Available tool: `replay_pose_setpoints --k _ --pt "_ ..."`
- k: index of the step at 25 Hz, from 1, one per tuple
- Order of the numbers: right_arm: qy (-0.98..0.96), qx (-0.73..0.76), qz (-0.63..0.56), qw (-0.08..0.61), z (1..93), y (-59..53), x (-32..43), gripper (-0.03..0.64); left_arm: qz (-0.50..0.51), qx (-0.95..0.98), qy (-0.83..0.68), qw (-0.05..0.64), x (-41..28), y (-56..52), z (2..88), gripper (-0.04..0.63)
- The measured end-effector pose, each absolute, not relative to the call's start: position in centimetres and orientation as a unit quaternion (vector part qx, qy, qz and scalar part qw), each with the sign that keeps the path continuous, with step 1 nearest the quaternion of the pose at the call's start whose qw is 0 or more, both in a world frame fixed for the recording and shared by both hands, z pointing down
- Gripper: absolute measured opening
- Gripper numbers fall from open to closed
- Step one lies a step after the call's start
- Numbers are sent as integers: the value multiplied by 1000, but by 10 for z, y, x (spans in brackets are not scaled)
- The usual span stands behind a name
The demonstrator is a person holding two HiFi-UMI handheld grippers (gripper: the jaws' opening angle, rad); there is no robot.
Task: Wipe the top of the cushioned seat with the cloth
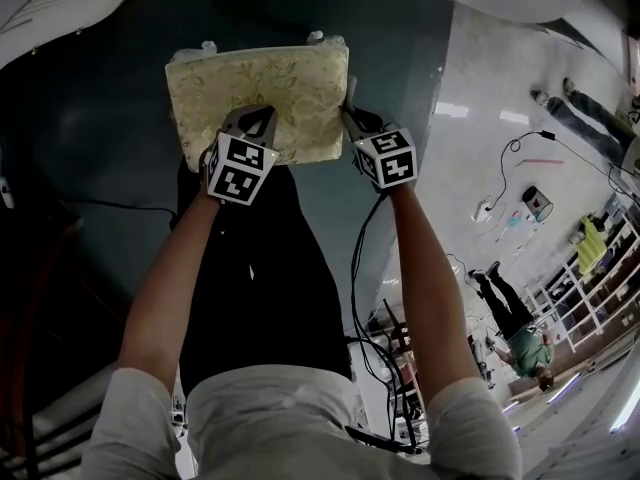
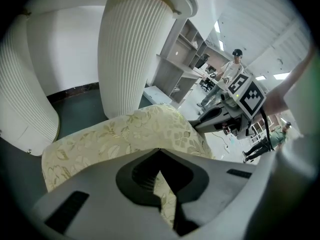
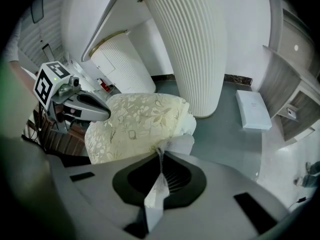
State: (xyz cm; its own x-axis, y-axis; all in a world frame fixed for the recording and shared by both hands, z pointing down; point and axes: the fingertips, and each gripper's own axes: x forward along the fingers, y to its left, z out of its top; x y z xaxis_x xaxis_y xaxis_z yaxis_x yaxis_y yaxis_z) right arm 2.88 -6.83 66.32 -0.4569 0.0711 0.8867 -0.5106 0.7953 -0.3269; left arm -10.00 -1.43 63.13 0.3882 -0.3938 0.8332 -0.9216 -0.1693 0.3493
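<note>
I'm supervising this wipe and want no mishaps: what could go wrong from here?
The right gripper pinches only a thin fold of cloth at the right edge of the cushioned seat; it could slip free under wiping pressure. The left gripper seems shut on the seat too, so pulling might wrinkle its top.

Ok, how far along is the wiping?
Done: the right gripper has the white cloth clamped in its jaws. In hand: it sits at the right edge of the cushioned seat, with the cloth not visibly on top. The left gripper is shut over the near edge. Left: the wiping itself; no wiped area shows.
</note>
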Motion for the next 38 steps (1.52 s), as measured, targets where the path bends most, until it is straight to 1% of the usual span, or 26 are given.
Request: replay_pose_setpoints --k 5,16,26,28,32,38 --pt "-803 128 281 510 663 -73 27 18 294 697 -477 448 -106 -18 631 14" --pt "-808 143 268 504 661 -106 16 18 286 687 -495 449 -118 -22 631 14" --pt "-817 134 213 519 657 -136 -1 18 311 705 -475 425 -132 -25 631 14" --pt "-817 122 200 527 656 -139 -3 18 322 730 -446 405 -130 -28 627 14" --pt "-824 85 159 538 652 -136 -16 18 361 782 -374 343 -132 -42 616 14" --pt "-837 52 106 534 645 -142 -24 18 422 830 -275 239 -124 -108 603 14"
